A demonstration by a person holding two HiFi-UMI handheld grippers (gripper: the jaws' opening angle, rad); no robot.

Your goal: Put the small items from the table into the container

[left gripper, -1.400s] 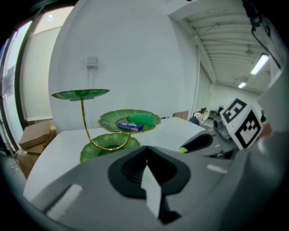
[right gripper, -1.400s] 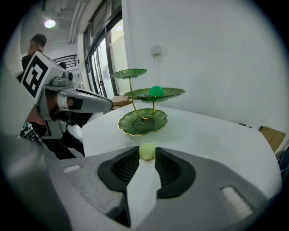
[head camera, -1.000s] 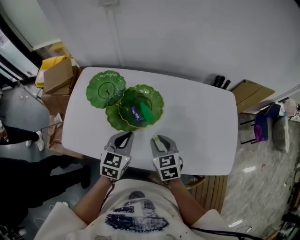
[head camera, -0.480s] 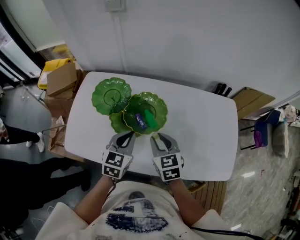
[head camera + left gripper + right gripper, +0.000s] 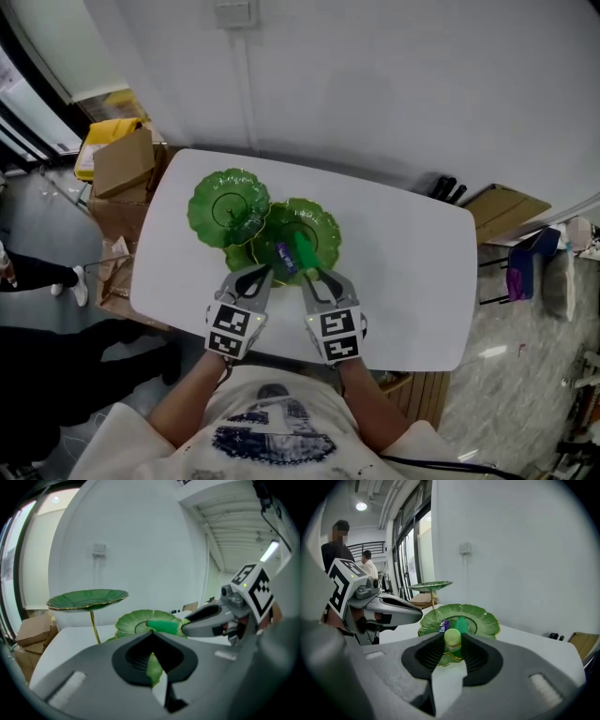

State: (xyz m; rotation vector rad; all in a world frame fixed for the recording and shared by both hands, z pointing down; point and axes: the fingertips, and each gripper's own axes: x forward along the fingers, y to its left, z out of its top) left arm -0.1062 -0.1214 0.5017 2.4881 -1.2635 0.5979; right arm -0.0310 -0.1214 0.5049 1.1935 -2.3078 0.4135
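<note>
Both grippers have advanced across the white table [image 5: 403, 244] toward the far side since the earlier frame, so their tips now reach the near edge of the tiered green stand [image 5: 246, 232] instead of sitting short of it.

Right gripper [image 5: 315, 277]: its jaws pinch a small item [image 5: 452, 641] upright at the tips. The item has a rounded lime-yellow cap and a darker green body below, and it is narrow enough to fit in the hollow between the pads. It hangs at the near rim of the middle dish [image 5: 326, 221], over the gold-edged lowest leaf. The gripper slopes downward, probably so the item can be let go straight into the dish rather than dropped from a height.

Left gripper [image 5: 257, 276]: its jaws are pressed together at the tips, with only the green of the lowest leaf showing through the gap behind them. It appears to carry nothing and sits just left of its partner, likely kept there to stay out of the way.

Two pieces already lie in the middle dish — a bright green tube-like piece [image 5: 462, 625] and, touching it on the left, a purple-blue wrapped one [image 5: 444, 626]. That dish is likely used because it is broad and nearest. The top dish [image 5: 225, 206], further left on a thin gold stem, looks bare.
</note>
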